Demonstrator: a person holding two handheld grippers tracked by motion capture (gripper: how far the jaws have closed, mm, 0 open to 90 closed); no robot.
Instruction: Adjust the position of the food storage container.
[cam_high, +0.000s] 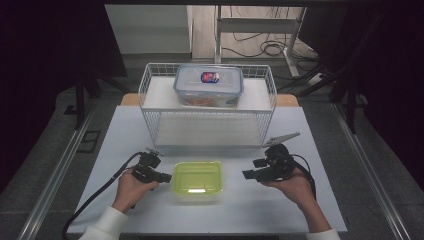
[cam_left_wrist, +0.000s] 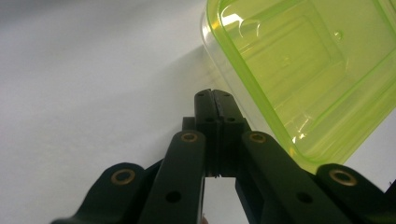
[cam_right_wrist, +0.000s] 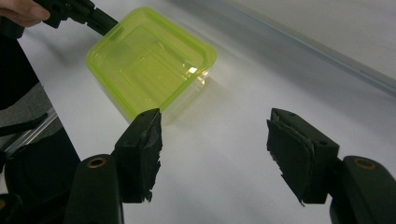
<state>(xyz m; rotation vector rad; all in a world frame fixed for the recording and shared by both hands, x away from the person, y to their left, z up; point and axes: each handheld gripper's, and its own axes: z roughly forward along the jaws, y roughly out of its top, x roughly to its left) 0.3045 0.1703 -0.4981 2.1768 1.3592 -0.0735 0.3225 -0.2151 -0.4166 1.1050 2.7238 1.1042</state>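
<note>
A clear box with a yellow-green lid (cam_high: 197, 178) (cam_left_wrist: 308, 70) (cam_right_wrist: 152, 60) sits on the white table near the front, between my two grippers. My left gripper (cam_high: 166, 177) (cam_left_wrist: 214, 100) is shut with nothing in it, its tips right beside the box's left edge. My right gripper (cam_high: 247, 174) (cam_right_wrist: 215, 140) is open and empty, a short way off to the box's right and pointing at it. The left gripper (cam_right_wrist: 109, 25) appears far off in the right gripper view, at the box's edge.
A white wire basket rack (cam_high: 150, 82) stands at the back of the table (cam_high: 125, 130). On its top shelf rests a clear container with a blue-rimmed lid (cam_high: 209, 85). A shelf beneath it is open at the front. Cables trail from both grippers.
</note>
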